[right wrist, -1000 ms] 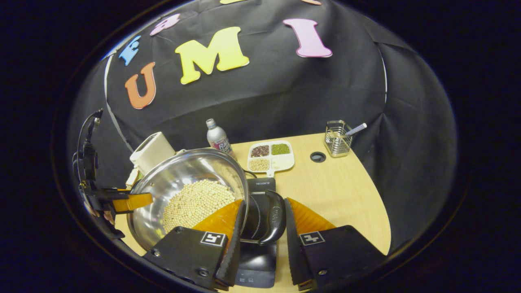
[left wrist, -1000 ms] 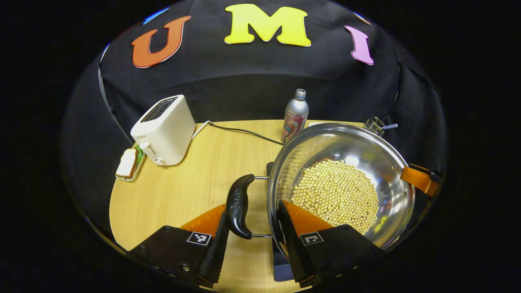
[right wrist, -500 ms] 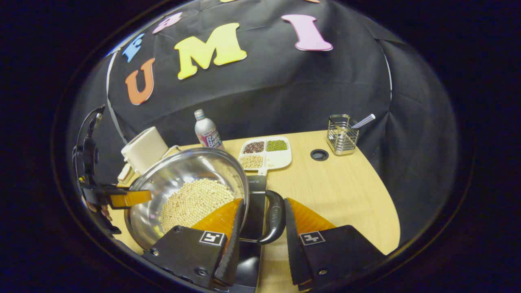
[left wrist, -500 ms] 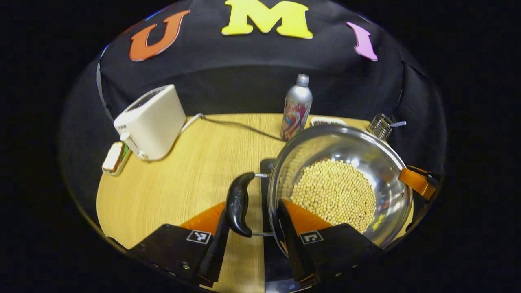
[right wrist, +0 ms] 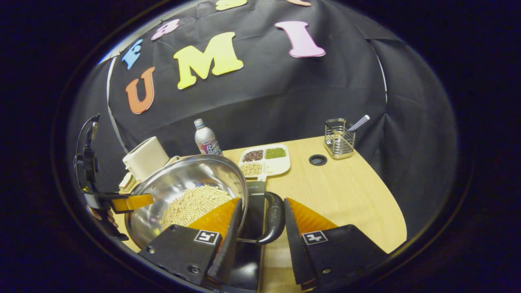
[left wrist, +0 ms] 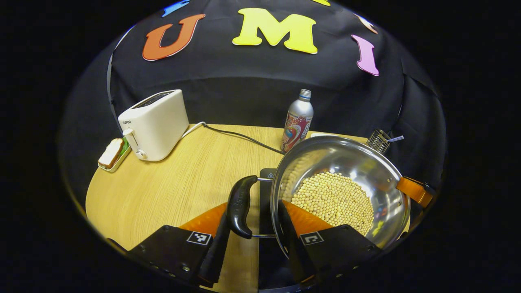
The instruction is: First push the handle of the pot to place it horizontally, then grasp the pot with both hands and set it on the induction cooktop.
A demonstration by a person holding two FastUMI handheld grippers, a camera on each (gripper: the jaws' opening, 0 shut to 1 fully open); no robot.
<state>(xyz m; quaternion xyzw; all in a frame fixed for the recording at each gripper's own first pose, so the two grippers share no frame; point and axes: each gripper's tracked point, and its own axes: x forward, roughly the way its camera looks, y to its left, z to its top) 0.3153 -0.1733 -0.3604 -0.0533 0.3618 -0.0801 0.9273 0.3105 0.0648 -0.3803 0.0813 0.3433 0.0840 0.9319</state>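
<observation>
While both grippers, left gripper [left wrist: 252, 240] and right gripper [right wrist: 258, 240], stay spread around the pot [left wrist: 340, 189] handles, free table [left wrist: 179, 183] lies leftward; pot sits lower than before.

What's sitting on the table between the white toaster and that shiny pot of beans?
In the left gripper view, only a black cord crosses the bare wood between the toaster and the pot.
</observation>
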